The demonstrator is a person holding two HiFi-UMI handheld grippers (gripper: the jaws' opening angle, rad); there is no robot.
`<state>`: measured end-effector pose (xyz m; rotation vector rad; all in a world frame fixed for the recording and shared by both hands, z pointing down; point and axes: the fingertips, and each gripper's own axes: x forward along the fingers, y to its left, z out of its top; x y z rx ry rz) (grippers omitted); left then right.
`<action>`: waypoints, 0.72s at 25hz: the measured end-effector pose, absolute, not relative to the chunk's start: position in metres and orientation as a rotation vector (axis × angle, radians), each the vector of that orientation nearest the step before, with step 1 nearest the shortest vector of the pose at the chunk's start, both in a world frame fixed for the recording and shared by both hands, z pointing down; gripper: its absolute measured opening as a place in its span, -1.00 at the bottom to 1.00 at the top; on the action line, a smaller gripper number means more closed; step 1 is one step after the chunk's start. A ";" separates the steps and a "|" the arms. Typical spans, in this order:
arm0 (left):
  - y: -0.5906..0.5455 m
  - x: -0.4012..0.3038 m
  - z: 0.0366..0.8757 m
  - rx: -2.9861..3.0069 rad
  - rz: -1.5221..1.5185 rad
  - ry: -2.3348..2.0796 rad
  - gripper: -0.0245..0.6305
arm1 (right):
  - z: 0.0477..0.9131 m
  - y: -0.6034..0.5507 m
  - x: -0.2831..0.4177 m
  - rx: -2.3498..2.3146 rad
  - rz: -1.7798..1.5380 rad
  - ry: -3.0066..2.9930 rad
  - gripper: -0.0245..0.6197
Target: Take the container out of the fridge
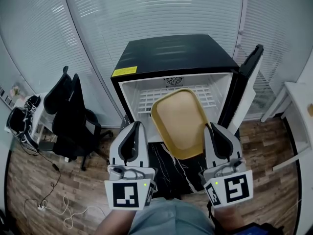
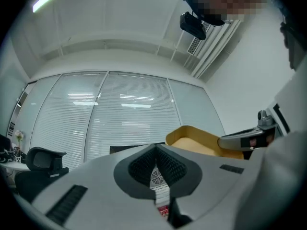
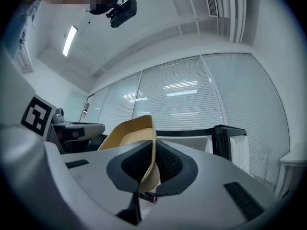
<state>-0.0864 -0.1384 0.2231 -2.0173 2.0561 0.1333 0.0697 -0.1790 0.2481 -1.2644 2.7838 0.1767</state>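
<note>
A shallow yellow container [image 1: 178, 124] hangs tilted in front of the open black mini fridge [image 1: 171, 53], clear of its white wire shelf [image 1: 146, 98]. My right gripper [image 1: 211, 127] is shut on the container's right rim; in the right gripper view the rim [image 3: 149, 143] runs edge-on between the pads. My left gripper [image 1: 136, 126] is just left of the container, apart from it, its jaws shut with nothing in them. The left gripper view shows the container [image 2: 196, 140] to the right, with the right gripper [image 2: 242, 139] on it.
The fridge door [image 1: 249, 65] stands open at the right. Black office chairs [image 1: 68, 111] are to the left, with cables [image 1: 54, 204] on the wood floor. A white table [image 1: 301, 102] is at the right edge. Glass walls with blinds stand behind the fridge.
</note>
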 end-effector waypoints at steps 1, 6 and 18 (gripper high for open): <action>-0.139 -0.084 0.222 -2.022 0.137 2.050 -0.88 | 0.247 -0.179 0.071 -1.265 0.182 2.781 -0.83; -0.137 -0.075 0.222 -2.050 0.159 2.042 -0.88 | 0.243 -0.174 0.072 -1.262 0.202 2.772 -0.83; -0.136 -0.064 0.220 -2.045 0.124 2.006 -0.88 | 0.243 -0.171 0.076 -1.253 0.229 2.773 -0.84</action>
